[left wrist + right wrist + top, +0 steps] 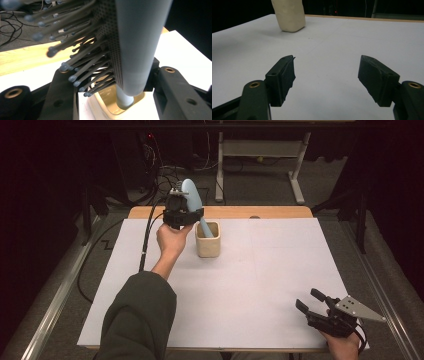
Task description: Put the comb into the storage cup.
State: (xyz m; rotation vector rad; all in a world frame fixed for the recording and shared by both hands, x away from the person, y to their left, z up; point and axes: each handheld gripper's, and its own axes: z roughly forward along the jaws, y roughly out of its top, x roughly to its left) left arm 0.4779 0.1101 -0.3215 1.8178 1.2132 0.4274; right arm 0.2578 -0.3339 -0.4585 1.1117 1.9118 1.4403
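Note:
A light blue hairbrush (190,193) stands tilted, head up, its handle reaching down into a cream cup (208,245) at the back left of the white sheet. My left gripper (183,214) is shut on the brush just below the head. In the left gripper view the brush's back (140,45) and bristles (75,57) sit between the jaws of the left gripper (111,73), and the handle's end is inside the cup (110,108). My right gripper (310,300) rests open near the front right edge. In its own view, the right gripper (327,75) holds nothing and faces the distant cup (289,15).
A white sheet (250,280) covers most of the wooden table (235,212). Metal rails (55,300) run along both sides of the table. Beyond the far edge are a desk frame (260,150) and loose cables (165,172) on the floor.

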